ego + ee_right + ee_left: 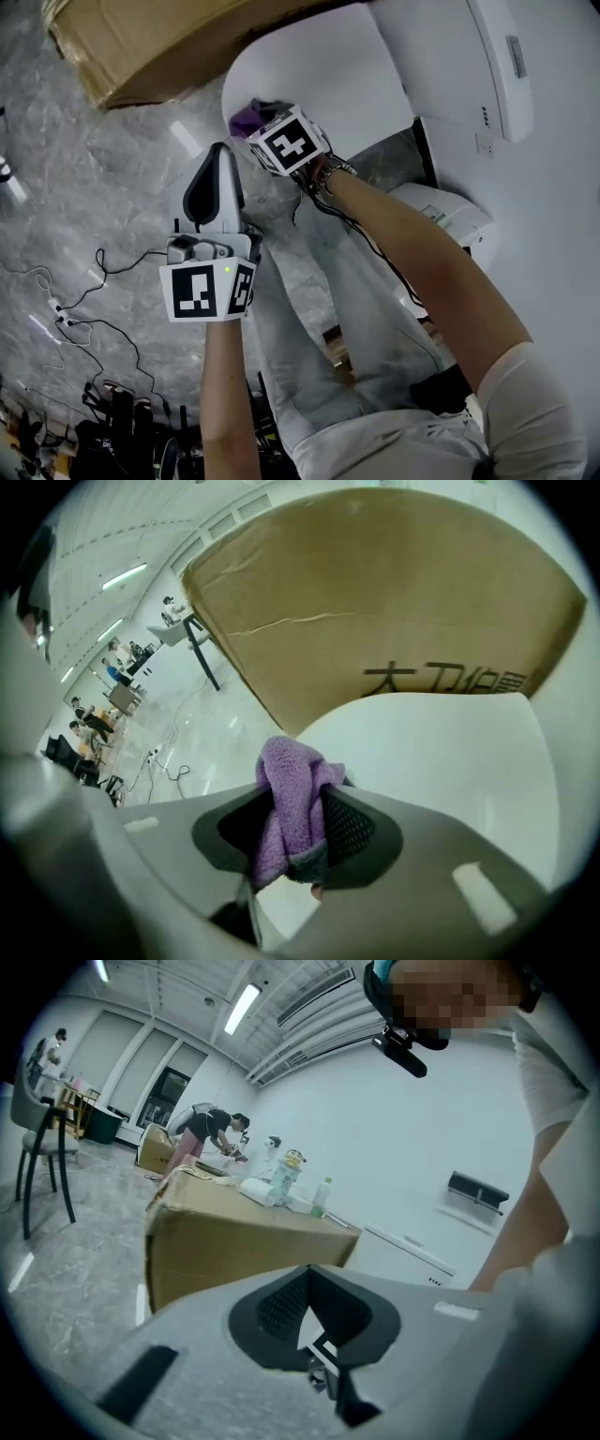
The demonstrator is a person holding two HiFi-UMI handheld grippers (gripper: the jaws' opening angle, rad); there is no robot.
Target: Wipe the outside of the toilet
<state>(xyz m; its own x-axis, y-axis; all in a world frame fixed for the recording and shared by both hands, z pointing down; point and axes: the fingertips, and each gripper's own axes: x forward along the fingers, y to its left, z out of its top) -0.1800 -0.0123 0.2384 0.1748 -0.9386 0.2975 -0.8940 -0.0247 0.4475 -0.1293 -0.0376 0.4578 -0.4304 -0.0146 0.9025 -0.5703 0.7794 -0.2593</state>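
The white toilet (323,80) stands at the top of the head view, its lid down. My right gripper (258,120) is at the lid's left front edge, shut on a purple cloth (246,116). In the right gripper view the cloth (289,803) bunches between the jaws of the right gripper (295,794), just short of the white lid (441,761). My left gripper (219,152) is held over the floor below and left of the toilet, pointing up the frame, away from it. In its own view the left gripper (309,1277) has its jaws together with nothing in them.
A large cardboard box (159,42) stands left of the toilet, close to the lid; it fills the top of the right gripper view as the box (394,602). Cables (84,300) trail on the marble floor at the left. A white unit (450,211) sits to the right. My legs are below.
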